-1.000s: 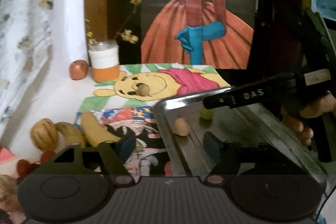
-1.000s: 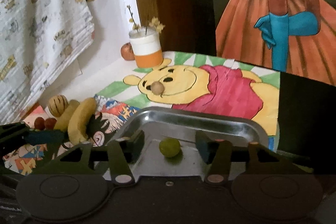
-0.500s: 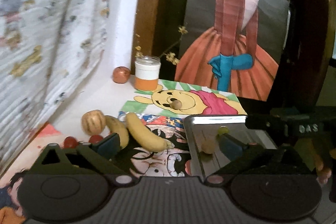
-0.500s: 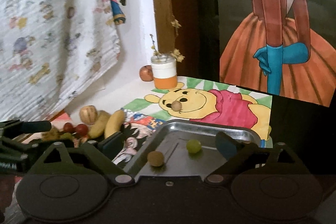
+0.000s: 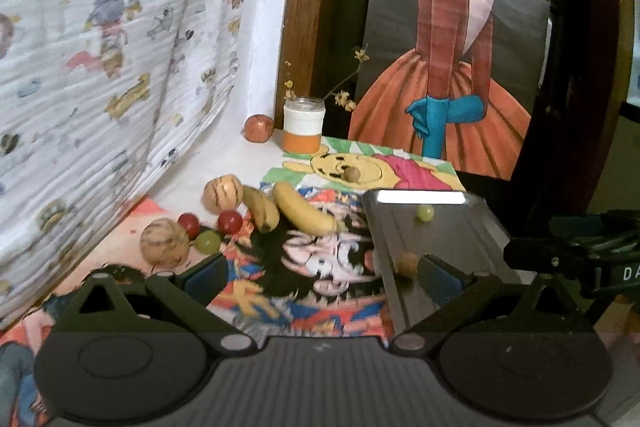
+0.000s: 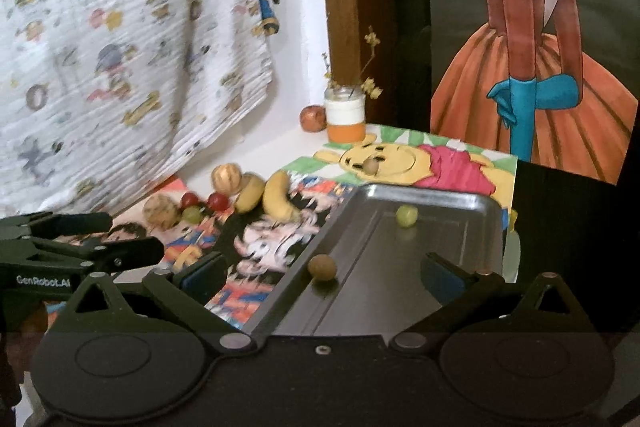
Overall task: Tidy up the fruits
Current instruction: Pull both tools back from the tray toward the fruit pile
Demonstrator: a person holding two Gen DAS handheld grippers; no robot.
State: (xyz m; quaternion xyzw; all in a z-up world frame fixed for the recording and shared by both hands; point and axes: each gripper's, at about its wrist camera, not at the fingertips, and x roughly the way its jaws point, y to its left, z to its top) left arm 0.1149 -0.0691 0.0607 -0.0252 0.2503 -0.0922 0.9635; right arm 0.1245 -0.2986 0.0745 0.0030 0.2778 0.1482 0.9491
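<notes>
A metal tray lies on cartoon drawings and holds a green grape and a small brown fruit. Left of it lie two bananas, two striped round fruits, red grapes and a green grape. Another small brown fruit sits on the Pooh drawing. My left gripper is open and empty above the drawings. My right gripper is open and empty over the tray's near end.
A white and orange jar with dried twigs and a reddish apple stand at the back by a wooden frame. A patterned cloth hangs on the left. A painting of a woman in an orange dress leans behind.
Both grippers have pulled back and up from the tray, so more of the table shows. The brown fruit now lies in the tray near the left rim. Both stay open.
</notes>
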